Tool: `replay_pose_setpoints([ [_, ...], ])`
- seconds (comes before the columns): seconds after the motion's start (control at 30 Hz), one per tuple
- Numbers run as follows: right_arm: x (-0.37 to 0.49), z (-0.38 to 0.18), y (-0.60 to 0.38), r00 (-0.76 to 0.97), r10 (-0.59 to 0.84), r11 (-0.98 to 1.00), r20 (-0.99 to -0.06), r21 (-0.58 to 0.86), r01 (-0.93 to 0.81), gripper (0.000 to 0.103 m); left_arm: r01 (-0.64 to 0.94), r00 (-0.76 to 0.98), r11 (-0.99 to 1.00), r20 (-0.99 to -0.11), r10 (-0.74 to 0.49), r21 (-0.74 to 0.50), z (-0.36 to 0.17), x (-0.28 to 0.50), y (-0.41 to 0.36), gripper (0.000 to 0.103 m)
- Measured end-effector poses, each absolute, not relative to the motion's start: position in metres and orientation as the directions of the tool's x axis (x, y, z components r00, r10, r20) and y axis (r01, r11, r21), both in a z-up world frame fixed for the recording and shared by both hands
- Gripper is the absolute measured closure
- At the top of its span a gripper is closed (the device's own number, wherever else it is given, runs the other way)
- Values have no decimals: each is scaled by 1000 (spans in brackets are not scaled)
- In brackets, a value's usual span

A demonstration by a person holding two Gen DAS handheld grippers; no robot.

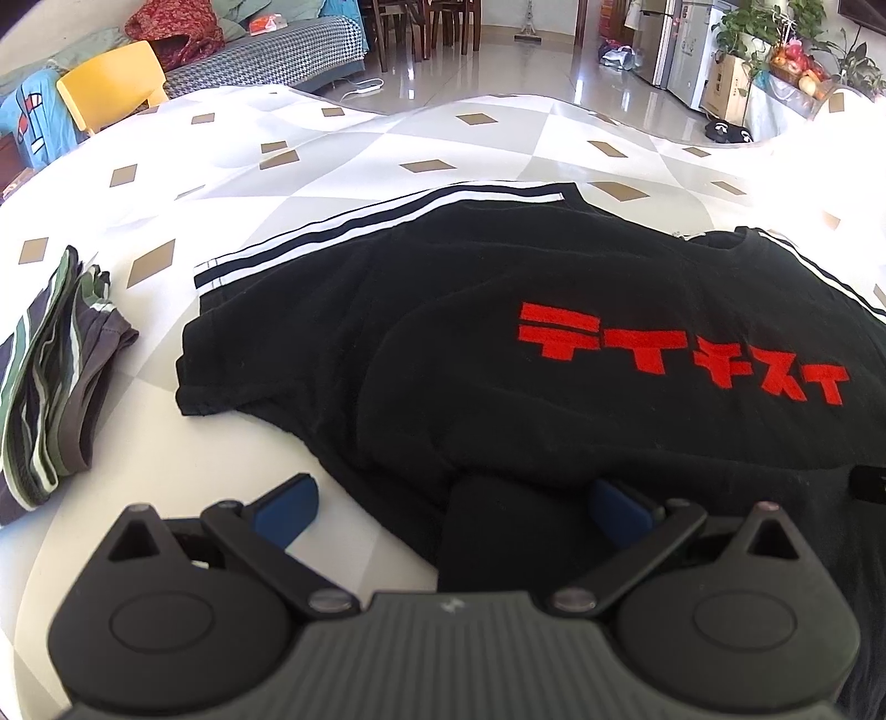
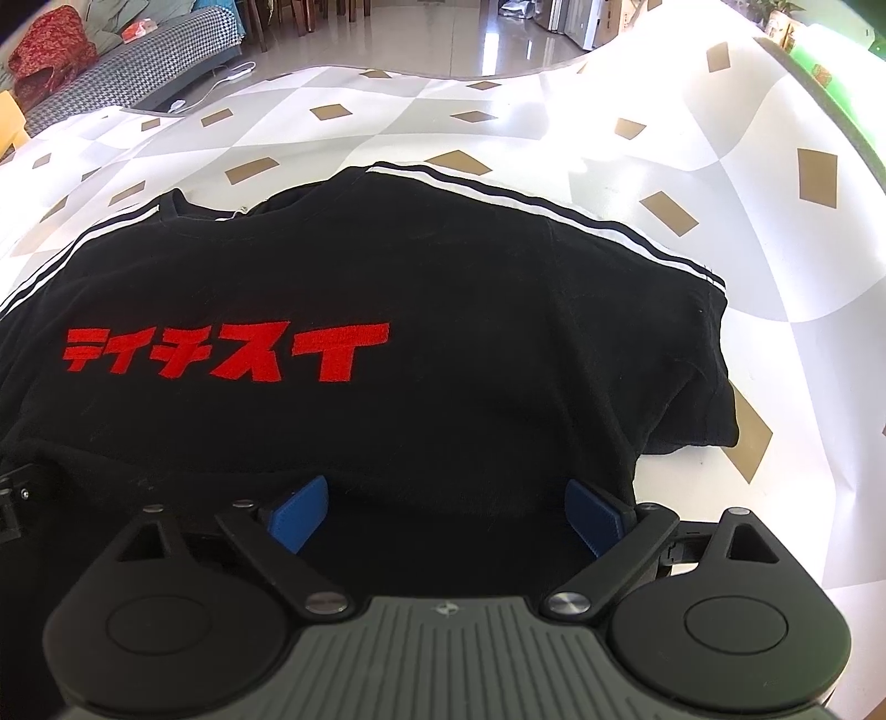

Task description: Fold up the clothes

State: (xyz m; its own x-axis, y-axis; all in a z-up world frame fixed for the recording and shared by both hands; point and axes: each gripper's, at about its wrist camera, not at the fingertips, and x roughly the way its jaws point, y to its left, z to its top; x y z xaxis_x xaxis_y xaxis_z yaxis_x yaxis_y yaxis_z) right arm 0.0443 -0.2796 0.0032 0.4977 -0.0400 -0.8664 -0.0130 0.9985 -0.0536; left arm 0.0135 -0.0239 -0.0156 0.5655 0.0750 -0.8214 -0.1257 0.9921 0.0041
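Black T-shirt [image 2: 387,266] lies spread on the patterned table [image 2: 692,183]; our right gripper [image 2: 448,518] and left gripper [image 1: 459,509] hover spread wide (nothing pinched), so we should grab the hem evenly.

Bright daylight, blown-out glare on the tablecloth [image 2: 637,183], strong fisheye bending at sharp edges.

Glossy tile floor [image 1: 498,61], houndstooth sofa [image 1: 266,61], yellow chair [image 1: 111,83], potted plants [image 1: 764,27], bright daylight.
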Motion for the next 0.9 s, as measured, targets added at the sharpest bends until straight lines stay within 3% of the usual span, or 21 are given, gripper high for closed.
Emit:
replay_pose_setpoints([
  [0.2, 44, 4, -280, 489, -36, 998, -872, -53, -20, 11, -127, 564, 992, -823, 72, 0, -15, 11, -22, 0],
  [0.47, 35, 19, -289, 486, -2, 1000, -874, 4, 10, 26, -128, 568, 991, -822, 43, -37, -2, 1, -17, 0],
  [0.9, 13, 31, -264, 511, 77, 997, -856, 50, -67, 36, -37, 564, 997, -825, -36, -70, 5, -29, -32, 0],
])
